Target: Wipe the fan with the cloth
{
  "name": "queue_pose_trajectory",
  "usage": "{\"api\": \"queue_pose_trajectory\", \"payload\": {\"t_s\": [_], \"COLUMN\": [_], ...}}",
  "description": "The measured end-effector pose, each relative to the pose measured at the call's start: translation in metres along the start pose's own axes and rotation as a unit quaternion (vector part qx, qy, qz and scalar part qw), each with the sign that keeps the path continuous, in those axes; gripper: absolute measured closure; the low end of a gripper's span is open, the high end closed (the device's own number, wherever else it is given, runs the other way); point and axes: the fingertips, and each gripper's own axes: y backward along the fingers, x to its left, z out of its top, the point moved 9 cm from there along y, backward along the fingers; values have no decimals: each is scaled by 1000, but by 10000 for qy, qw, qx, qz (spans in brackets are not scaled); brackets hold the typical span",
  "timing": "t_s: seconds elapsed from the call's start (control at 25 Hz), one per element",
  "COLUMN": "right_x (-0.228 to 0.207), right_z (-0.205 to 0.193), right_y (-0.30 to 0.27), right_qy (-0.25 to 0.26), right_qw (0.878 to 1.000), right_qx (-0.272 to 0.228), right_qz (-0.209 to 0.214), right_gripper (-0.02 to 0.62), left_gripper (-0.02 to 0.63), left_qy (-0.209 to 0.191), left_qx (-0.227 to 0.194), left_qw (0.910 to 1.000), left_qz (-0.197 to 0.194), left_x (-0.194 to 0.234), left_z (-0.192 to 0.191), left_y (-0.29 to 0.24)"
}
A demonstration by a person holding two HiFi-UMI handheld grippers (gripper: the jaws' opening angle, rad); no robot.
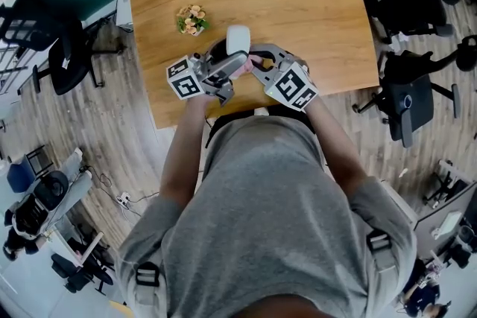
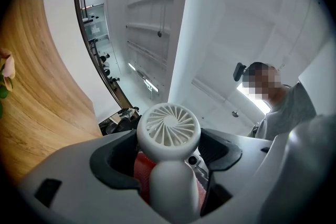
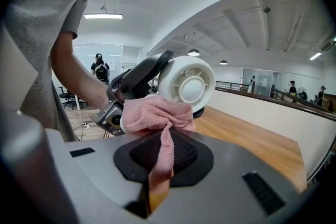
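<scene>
Bunched pink cloth (image 3: 156, 114), white fan (image 3: 187, 84) (radial grille)

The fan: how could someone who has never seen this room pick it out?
Find the wooden table, near the edge by the person. There the left gripper holds the fan: small, white, round head with radial slats, unlike the pink cloth beside it.
</scene>
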Motion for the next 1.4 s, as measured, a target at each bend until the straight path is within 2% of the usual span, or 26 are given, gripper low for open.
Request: {"api": "queue_pose_trajectory", "payload": {"t_s": [0.4,0.68,1.0,1.4], "right_x": [-6,2,11,-2], "right_z": [-20,-39,-40,-42], "right_y": [34,55,75,87], "right_qy": [38,169,-307,-63], "right_qw": [9992,9959,9878,9901], "right_qx": [-103,23,-637,-588], "right_qz": [382,888,1386,1273], "right_gripper": [561,561,560,558], "left_gripper": [238,238,238,238], "left_qy": [-181,-446,-824,-973], "left_qx": [-402,-660,-878,-908], "left_qw": [9985,9947,9825,9713], "left_qz": [332,654,1423,1969], "left_x": [-10,-18,-25,-38], "left_z": [-21,-32,-41,-57], "left_y": [-30,-40,-33,-18]}}
